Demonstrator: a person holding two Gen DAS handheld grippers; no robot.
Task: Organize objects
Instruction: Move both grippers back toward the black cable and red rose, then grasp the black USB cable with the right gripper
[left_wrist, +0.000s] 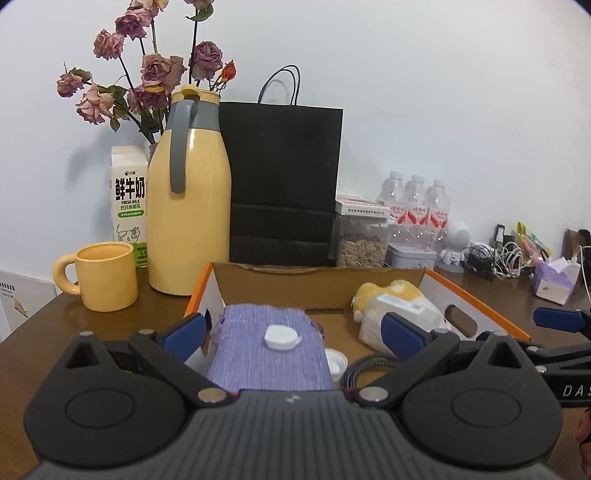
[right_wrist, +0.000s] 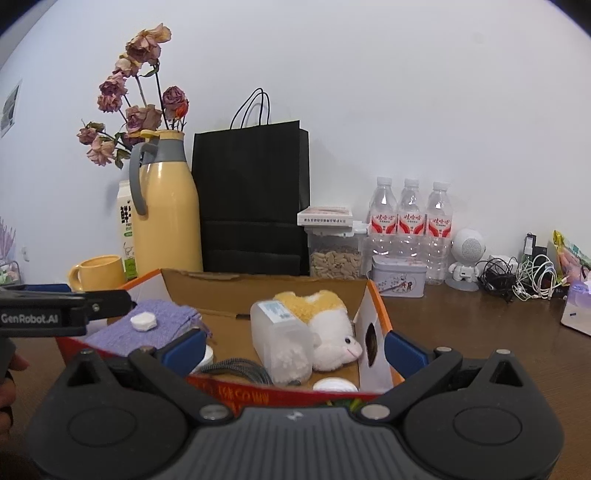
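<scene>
While both grippers gape empty, the left gripper (left_wrist: 291, 334) hangs directly over the white cap (left_wrist: 281, 336) atop the purple cloth (left_wrist: 258, 354).

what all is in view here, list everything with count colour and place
cardboard box: 1, brown with orange edges, table centre
cloth: 1, purple, left in box
small puck: 1, white, on the cloth
plush toy: 1, yellow and white, right in box
plastic container: 1, translucent white, against the plush
cord: 1, grey, box floor
thermos jug: 1, yellow with grey handle, behind box
mug: 1, yellow, left of jug
milk carton: 1, white and green, behind mug
dried roses: 1 bunch, dusky pink, behind jug
paper bag: 1, black, against wall
water bottles: 3, clear with red labels, right of bag
seed jar: 1, clear, beside bag
tin: 1, pale grey, before the bottles
left gripper: open, over the box
right gripper: open, over the box
</scene>
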